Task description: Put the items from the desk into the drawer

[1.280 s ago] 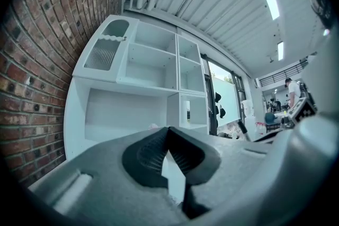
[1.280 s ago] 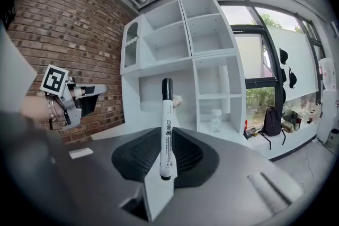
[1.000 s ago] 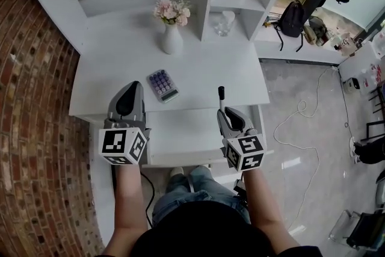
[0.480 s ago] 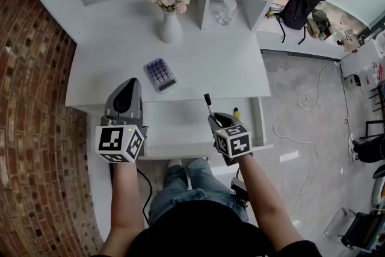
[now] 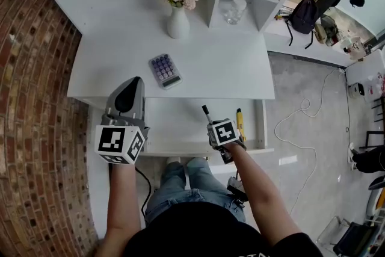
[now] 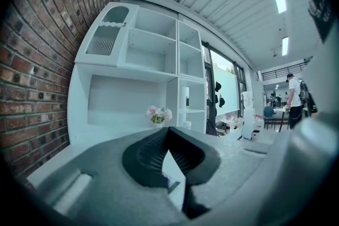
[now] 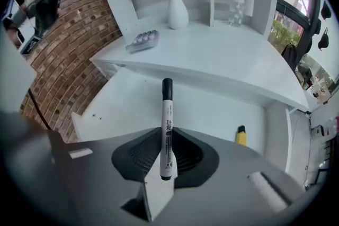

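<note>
Marker pen of white plastic with a black cap and black print on its barrel [image 7: 167, 114] sits clamped between the jaws of the right gripper [image 7: 166, 135]. Its capped end sticks out beyond the fingertips and its blunt end rests back between the pads. The jaws are closed tight on the lower barrel. In the head view the pen [image 5: 207, 112] slants up and to the left from the gripper [image 5: 213, 126], over the inside of the pulled-out white drawer [image 5: 174, 126]. Whether its cap touches the drawer floor cannot be told.

The right forearm reaches forward from the body, and the gripper tips steeply down over the right part of the drawer, near its front edge. Just to the right of the gripper, a yellow marker with a black cap [image 5: 240, 123] lies on the drawer floor, apart from it.

The left gripper [image 5: 133, 86] is held about level at the drawer's left side, on a straight forearm. Its jaws [image 6: 169, 130] are pressed together at the tips with nothing between them.

Behind the drawer, the white desk top [image 5: 216, 66] carries a small grey calculator with purple keys [image 5: 164, 70]. Further back stands a white vase of pink flowers [image 5: 178, 24].
</note>
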Available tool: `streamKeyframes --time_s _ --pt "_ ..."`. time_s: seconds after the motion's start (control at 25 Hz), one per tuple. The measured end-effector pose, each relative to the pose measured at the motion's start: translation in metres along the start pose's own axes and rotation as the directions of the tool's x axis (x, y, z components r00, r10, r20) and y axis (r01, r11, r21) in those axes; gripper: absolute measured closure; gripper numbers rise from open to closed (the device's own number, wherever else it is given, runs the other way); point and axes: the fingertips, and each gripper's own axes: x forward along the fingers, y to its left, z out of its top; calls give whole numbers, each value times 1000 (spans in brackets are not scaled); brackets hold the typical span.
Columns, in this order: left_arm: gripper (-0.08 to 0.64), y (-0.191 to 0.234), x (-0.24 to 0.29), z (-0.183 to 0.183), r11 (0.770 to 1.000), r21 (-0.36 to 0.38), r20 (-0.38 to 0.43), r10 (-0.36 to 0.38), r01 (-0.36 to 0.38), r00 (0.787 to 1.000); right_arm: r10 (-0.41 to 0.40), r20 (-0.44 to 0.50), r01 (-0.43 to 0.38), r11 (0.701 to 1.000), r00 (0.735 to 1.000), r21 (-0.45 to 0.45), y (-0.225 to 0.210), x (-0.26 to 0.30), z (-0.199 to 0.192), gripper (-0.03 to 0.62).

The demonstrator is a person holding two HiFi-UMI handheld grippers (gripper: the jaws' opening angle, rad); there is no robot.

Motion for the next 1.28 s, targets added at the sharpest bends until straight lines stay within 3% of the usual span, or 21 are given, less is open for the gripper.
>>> streamKeyframes --time_s 0.16,0.32,0.68,0.96,1.16,1.28 --pt "561 3 1 -2 1000 -1 -8 13 -13 1000 -13 -31 15 999 999 39 -13 19 -2 511" --pt "561 4 5 -5 1000 3 -19 18 -18 1000 -123 -132 135 987 984 91 -47 31 -17 511" --pt "561 9 12 -9 1000 25 -52 21 -20 998 -94 -234 159 948 968 275 -59 60 -38 511" --pt "561 15 11 -15 999 30 -76 33 -31 997 -109 -279 197 930 954 311 -72 74 -46 509" --pt "561 21 7 -19 999 14 -81 49 -48 996 -139 -322 229 937 937 263 -79 77 -55 509" --pt "561 23 5 -20 998 18 -84 53 -52 995 -134 -304 218 939 943 265 -79 80 -58 501"
